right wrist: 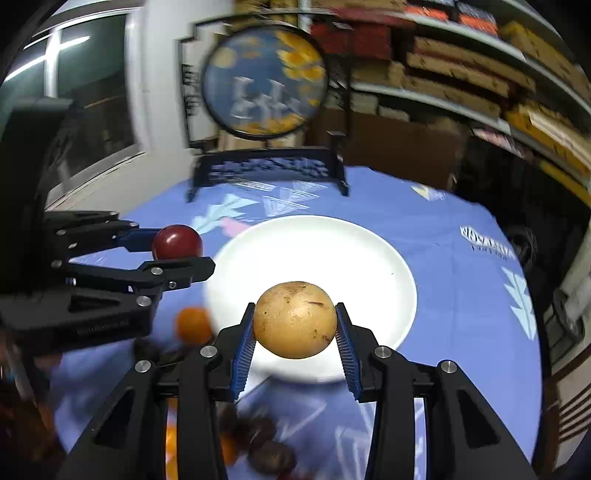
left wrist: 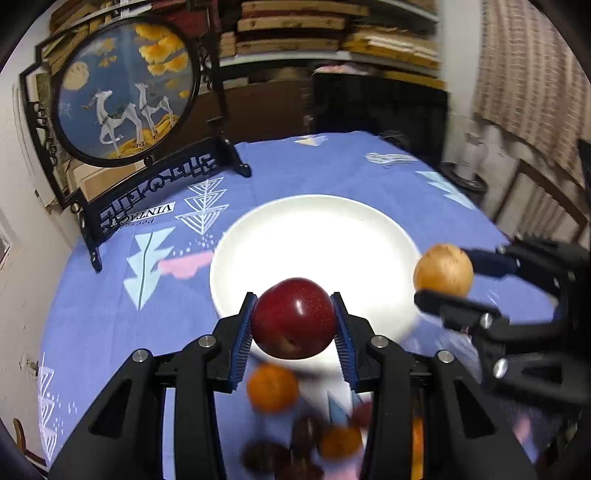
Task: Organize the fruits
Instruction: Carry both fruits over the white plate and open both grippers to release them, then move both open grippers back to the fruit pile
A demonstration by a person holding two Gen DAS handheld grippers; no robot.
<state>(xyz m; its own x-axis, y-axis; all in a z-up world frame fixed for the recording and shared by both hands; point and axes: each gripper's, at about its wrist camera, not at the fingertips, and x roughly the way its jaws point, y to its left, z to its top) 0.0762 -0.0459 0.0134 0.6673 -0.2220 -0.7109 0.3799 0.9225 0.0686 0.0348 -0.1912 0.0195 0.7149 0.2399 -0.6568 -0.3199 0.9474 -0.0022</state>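
My left gripper is shut on a dark red plum and holds it above the near rim of the white plate. My right gripper is shut on a round yellow-brown fruit, also above the plate's near rim. The left wrist view shows the right gripper with the yellow-brown fruit at the plate's right edge. The right wrist view shows the left gripper with the plum at the plate's left edge. The plate holds nothing.
Orange fruits and dark brown fruits lie blurred on the blue patterned tablecloth below the grippers. A round deer picture on a black stand stands at the table's far left. Shelves with stacked boards are behind.
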